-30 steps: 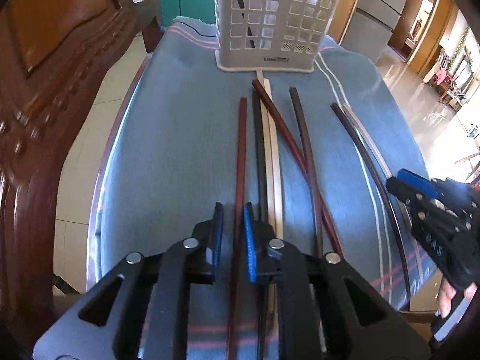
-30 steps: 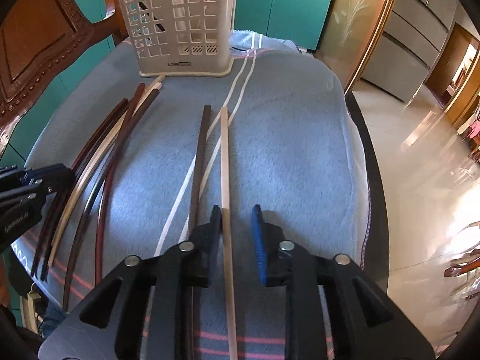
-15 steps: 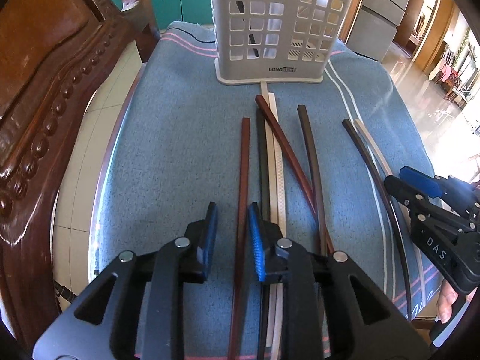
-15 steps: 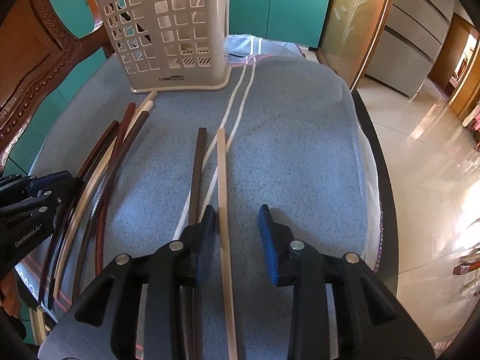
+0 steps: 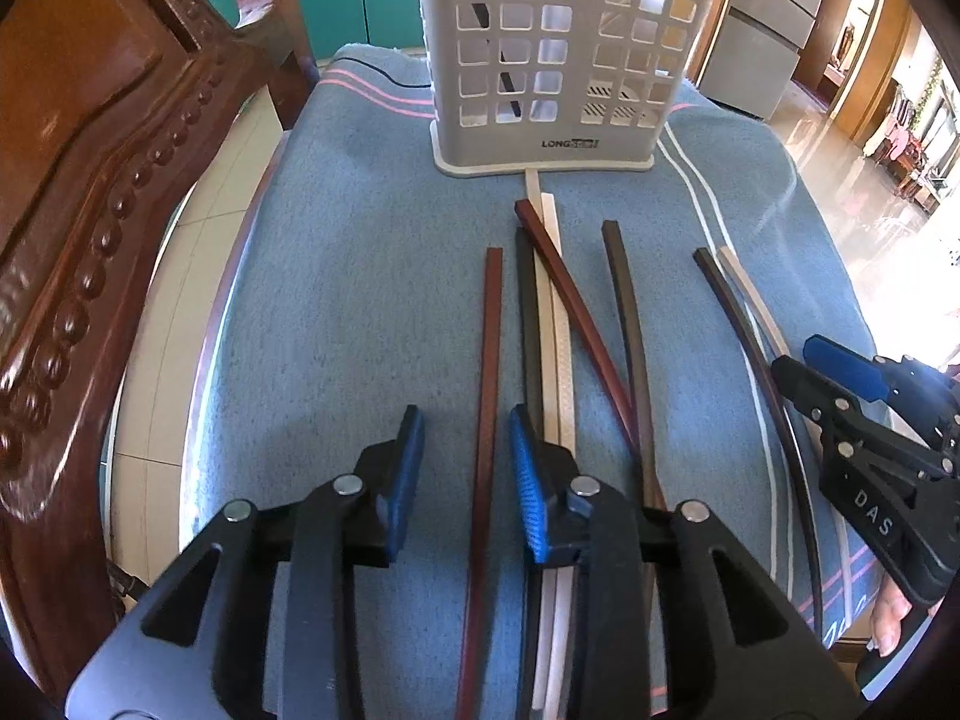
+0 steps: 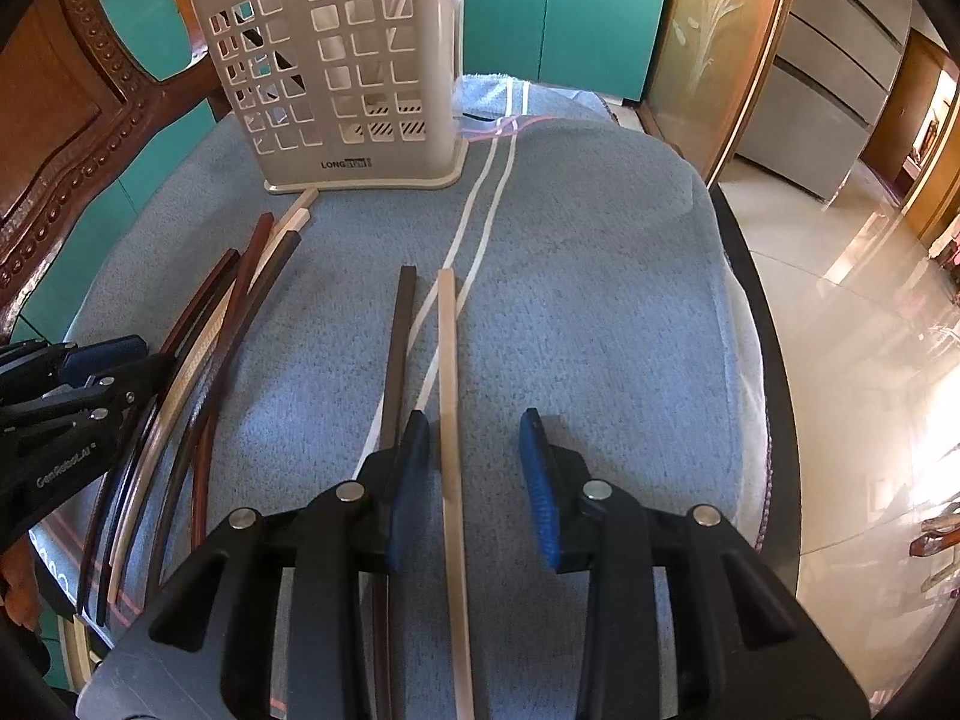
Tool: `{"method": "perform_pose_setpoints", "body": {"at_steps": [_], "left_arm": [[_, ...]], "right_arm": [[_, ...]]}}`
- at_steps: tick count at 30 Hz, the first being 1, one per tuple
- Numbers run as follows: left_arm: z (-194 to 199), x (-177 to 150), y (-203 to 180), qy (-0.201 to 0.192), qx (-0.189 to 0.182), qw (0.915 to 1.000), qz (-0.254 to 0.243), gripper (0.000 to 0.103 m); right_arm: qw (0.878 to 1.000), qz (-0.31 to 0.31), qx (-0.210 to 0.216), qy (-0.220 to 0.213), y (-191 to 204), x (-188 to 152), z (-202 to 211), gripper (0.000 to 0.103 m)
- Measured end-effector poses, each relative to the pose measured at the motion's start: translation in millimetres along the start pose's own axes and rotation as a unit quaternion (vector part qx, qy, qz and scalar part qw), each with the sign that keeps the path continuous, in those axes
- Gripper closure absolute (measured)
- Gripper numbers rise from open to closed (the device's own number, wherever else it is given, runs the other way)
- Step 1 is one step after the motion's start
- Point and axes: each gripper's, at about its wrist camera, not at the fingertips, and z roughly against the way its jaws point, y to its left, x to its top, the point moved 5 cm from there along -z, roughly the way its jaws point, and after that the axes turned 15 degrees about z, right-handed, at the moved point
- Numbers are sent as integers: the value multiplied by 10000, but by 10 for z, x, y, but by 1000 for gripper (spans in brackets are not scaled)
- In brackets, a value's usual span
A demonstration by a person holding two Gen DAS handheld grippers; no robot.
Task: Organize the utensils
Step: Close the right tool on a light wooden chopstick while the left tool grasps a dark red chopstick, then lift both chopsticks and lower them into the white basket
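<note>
Several chopsticks lie lengthwise on a blue towel (image 5: 360, 300) in front of a white slotted basket (image 5: 540, 60) (image 6: 336, 90). My left gripper (image 5: 465, 426) straddles a red-brown chopstick (image 5: 491, 348); its jaws are opening and the pads stand clear of the stick. Just right of it lie a black chopstick (image 5: 527, 300), a pale one (image 5: 555, 312), a crossed red-brown one (image 5: 579, 306) and a dark brown one (image 5: 627, 312). My right gripper (image 6: 474, 426) is open around a pale chopstick (image 6: 447, 348), with a dark brown chopstick (image 6: 399, 348) outside its left finger. A dark stick (image 5: 480, 12) stands in the basket.
A carved wooden chair (image 5: 90, 180) rises close along the left of the table. The table's dark rim (image 6: 762, 360) drops to a shiny tiled floor on the right. Teal cabinets (image 6: 570, 0) stand behind the basket. Each gripper shows at the edge of the other's view.
Both pairs of jaws have spread wider around their chopsticks. The left gripper has slid forward toward the basket, which now looms larger. The right gripper has barely shifted.
</note>
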Motion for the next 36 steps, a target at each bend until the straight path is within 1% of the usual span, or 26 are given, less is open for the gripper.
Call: {"method": "perform_pose_setpoints", "body": {"at_steps": [4,5,6,7,8,9,10,11,16,19,21,25,28,32,33,36], "left_arm": [[-26,52,10,35,-22,10000,24,71],[-30,59,17,40,-43,10000,30,71],[-31,63,21,44,-60,10000,33,71],[-33,66,25,43,-74,10000,39,73],[-34,74,32,35,-98,9999,54,81],[-32,65,44,37,-115,9999,67,84],[-33,70,47,62,-171,9998,94,92],[-32,65,52,70,-198,9997,103,95],[-26,42,33,41,-202,9997,91,96],[11,15,11,73,-312,9994,146,96],[93,16,1,-39,-350,9993,115,96],[301,27,26,-236,-542,9982,124,96],[580,91,57,-516,-795,9953,176,96],[1044,222,113,-951,-1203,9878,261,96],[1177,260,106,-1091,-1256,9857,268,96],[1414,326,113,-1327,-1391,9809,284,96]], "right_arm": [[10000,8,10,-23,-4,32,-21,71],[10000,3,44,-42,-5,33,-20,74],[9999,-5,78,-63,-6,40,-23,85],[9999,-16,119,-77,-8,43,-24,90],[9998,-45,181,-81,-12,47,-25,92],[9997,-59,205,-80,-13,49,-29,96],[9997,-67,221,-84,-14,52,-31,96],[9997,-75,221,-97,-13,51,-30,96],[9998,-3,168,-118,34,30,-10,96],[9996,-84,248,-125,18,7,14,97],[9993,-125,270,-205,7,-4,71,97],[9985,-184,237,-453,-51,10,287,97],[9967,-208,230,-746,-100,61,550,97],[9912,-188,246,-1289,-164,140,1019,97],[9899,-177,225,-1390,-179,155,1100,97],[9848,-174,244,-1708,-206,210,1384,97]]}}
